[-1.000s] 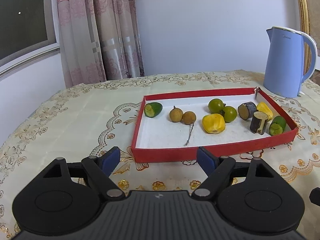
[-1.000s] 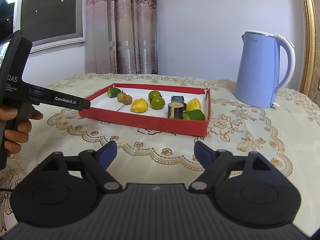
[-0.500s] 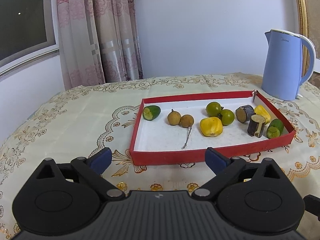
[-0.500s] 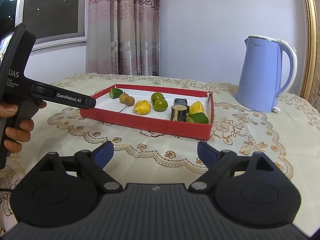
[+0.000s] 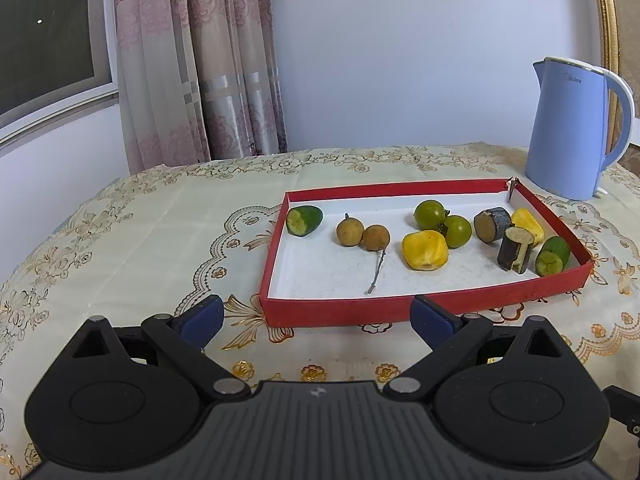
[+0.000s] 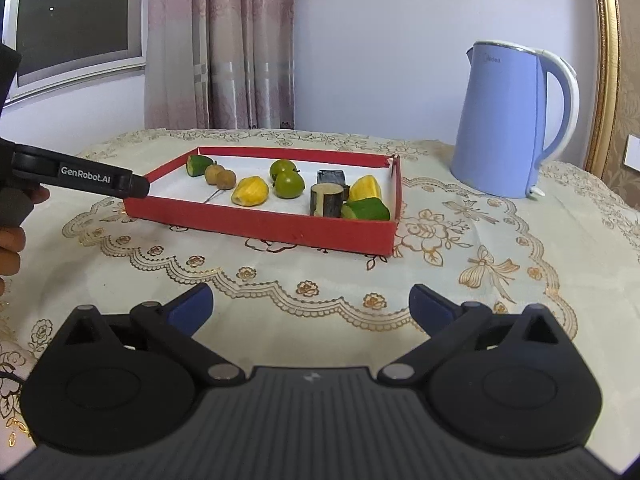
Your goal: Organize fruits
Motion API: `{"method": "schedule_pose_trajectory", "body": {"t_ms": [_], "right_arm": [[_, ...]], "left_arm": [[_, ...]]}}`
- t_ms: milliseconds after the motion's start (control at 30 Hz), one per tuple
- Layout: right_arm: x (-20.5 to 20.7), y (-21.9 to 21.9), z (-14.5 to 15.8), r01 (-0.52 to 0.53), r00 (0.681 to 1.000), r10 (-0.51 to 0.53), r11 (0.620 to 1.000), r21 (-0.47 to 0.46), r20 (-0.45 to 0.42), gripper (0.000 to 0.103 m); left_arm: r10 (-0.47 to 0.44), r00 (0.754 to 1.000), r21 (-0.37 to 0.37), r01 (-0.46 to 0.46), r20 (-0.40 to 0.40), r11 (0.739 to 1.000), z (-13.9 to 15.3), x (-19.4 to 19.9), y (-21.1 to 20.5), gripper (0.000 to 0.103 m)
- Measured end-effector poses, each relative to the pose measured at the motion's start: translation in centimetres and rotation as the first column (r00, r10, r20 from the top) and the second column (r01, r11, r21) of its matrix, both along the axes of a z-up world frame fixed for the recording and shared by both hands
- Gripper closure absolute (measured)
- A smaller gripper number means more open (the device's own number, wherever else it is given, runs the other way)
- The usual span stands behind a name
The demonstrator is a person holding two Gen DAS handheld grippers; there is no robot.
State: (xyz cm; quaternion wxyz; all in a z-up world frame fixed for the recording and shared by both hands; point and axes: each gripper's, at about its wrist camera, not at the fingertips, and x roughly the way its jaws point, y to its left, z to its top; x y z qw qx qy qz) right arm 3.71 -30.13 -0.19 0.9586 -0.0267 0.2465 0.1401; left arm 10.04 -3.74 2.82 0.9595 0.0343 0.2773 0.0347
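Observation:
A red tray (image 5: 340,314) with a white floor holds the fruit: a cut cucumber piece (image 5: 304,220) at its left, two brown longans (image 5: 362,234), a yellow jackfruit piece (image 5: 425,250), two green round fruits (image 5: 442,219), two dark sugarcane pieces (image 5: 514,250), a second yellow piece (image 5: 528,226) and a second cucumber piece (image 5: 553,256). My left gripper (image 5: 316,318) is open and empty, just in front of the tray's near wall. My right gripper (image 6: 310,308) is open and empty, well short of the tray (image 6: 280,230). The left gripper's finger (image 6: 100,180) shows beside the tray's left corner.
A blue electric kettle (image 5: 572,132) stands at the back right of the table, also in the right wrist view (image 6: 508,120). An embroidered cream tablecloth (image 5: 140,240) covers the table. Curtains (image 5: 200,60) and a window are behind. A gold frame edge (image 6: 608,60) is at far right.
Both grippers have opened wider. The left gripper has drawn back slightly from the tray. The right gripper has moved closer to the tray and kettle.

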Motion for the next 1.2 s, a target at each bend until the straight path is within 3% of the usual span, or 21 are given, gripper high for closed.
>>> {"method": "schedule_pose_trajectory", "body": {"t_ms": [533,1200], "right_arm": [[-2.8,2.5,4.5,0.028,0.984,-0.031,0.999,0.017,0.175,0.000],[-2.4,3.8,4.0,-0.076,0.987,0.075,0.997,0.001,0.141,0.000]], "left_arm": [[-0.002,1.000,-0.011,0.002,-0.004,1.000,-0.2,-0.2,0.0,0.003],[-0.018,1.000,-0.008,0.018,-0.009,1.000,-0.8,-1.3,0.3,0.003]]}}
